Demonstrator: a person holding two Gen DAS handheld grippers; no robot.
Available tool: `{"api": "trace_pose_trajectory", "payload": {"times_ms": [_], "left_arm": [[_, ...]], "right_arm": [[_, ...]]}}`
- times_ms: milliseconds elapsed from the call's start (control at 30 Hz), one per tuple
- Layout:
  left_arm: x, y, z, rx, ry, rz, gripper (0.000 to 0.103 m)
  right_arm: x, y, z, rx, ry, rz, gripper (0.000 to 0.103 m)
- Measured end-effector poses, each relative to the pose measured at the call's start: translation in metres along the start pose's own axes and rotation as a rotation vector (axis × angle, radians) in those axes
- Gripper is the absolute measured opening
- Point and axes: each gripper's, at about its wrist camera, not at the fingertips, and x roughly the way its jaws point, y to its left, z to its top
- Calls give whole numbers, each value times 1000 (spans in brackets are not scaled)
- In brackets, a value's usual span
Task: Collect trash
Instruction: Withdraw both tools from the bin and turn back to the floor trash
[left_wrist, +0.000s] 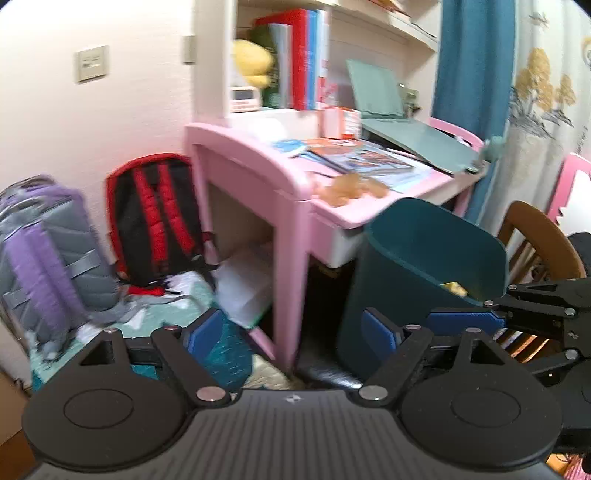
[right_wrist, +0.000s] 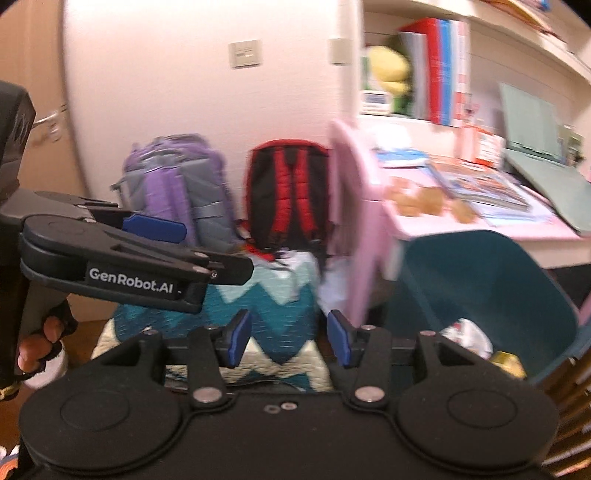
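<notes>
Currently, both grippers are held with fingers spread and nothing between them: the left gripper (left_wrist: 291, 334) at lower centre of its view, the right gripper (right_wrist: 290, 338) likewise. A teal trash bin (left_wrist: 424, 254) is seen at centre right beside the pink desk (left_wrist: 258, 162), with crumpled brownish trash (left_wrist: 351, 186) lying on the desk edge just above it. Bits of trash (right_wrist: 476, 347) are seen inside the bin at lower right of the right view.

The dark teal bin (left_wrist: 424, 258) stands on the floor just beside my pink tabletop's (left_wrist: 332, 210) front edge, tilted with its open mouth toward me. Inside lie a yellow scrap (right_wrist: 509, 363) and white crumpled paper (right_wrist: 467, 338). Tan crumpled wrappers (left_wrist: 351, 188) rest on the tabletop's near corner
</notes>
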Motion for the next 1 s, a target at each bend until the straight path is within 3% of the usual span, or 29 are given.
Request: {"api": "trace_pose_trajectory", "payload": {"times_ms": [333, 533, 833, 1000], "left_arm": [[-55, 108, -63, -124, -26, 171, 85], [-78, 186, -112, -215, -34, 294, 98], [-94, 314, -202, -404, -25, 419, 99], [-80, 376, -267, -477, 52, 501, 99]], "right_arm": [[57, 100, 16, -81, 42, 186, 47], [104, 168, 13, -141, 89, 287, 47], [194, 266, -10, -211, 215, 423, 48], [257, 318, -41, -267, 313, 473, 48]]}}
